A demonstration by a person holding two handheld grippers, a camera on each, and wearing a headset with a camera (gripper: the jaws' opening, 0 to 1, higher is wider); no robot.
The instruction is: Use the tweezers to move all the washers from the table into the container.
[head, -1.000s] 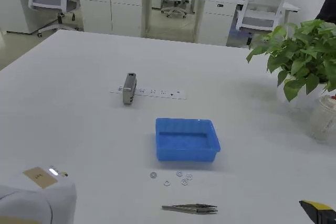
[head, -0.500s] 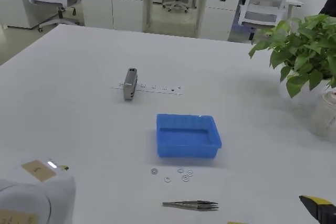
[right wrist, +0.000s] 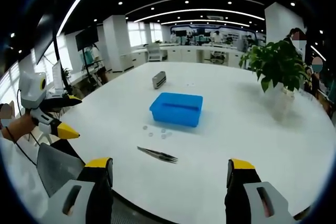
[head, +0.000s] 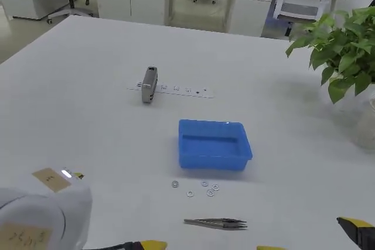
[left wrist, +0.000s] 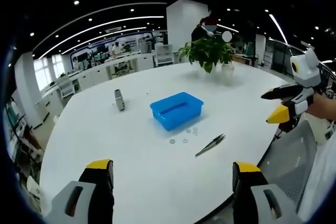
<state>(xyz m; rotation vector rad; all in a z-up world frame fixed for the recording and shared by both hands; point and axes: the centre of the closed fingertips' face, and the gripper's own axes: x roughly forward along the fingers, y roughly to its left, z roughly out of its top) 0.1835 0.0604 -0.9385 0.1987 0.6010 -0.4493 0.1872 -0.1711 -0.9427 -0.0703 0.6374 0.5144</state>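
A blue container (head: 215, 144) stands near the middle of the white table (head: 82, 121). Several small washers (head: 199, 188) lie on the table just in front of it. Closer to me, metal tweezers (head: 215, 222) lie flat, apart from both grippers. In the left gripper view my left gripper (left wrist: 173, 177) is open and holds nothing; the washers (left wrist: 184, 136) and tweezers (left wrist: 210, 144) lie well ahead of it. My right gripper (right wrist: 169, 174) is open too, with the tweezers (right wrist: 157, 155) ahead between its jaws. A yellow fingertip (head: 351, 224) shows at the lower right of the head view.
A grey metal block (head: 150, 84) lies at one end of a socket strip (head: 179, 90) beyond the container. A potted plant (head: 345, 45) and a glass jar (head: 366, 124) stand at the right. Office chairs and desks lie beyond the table's far edge.
The head camera has tipped down, so everything sits higher in the picture. A yellow jaw tip has come in at the bottom edge. Washers, tweezers and container lie as before.
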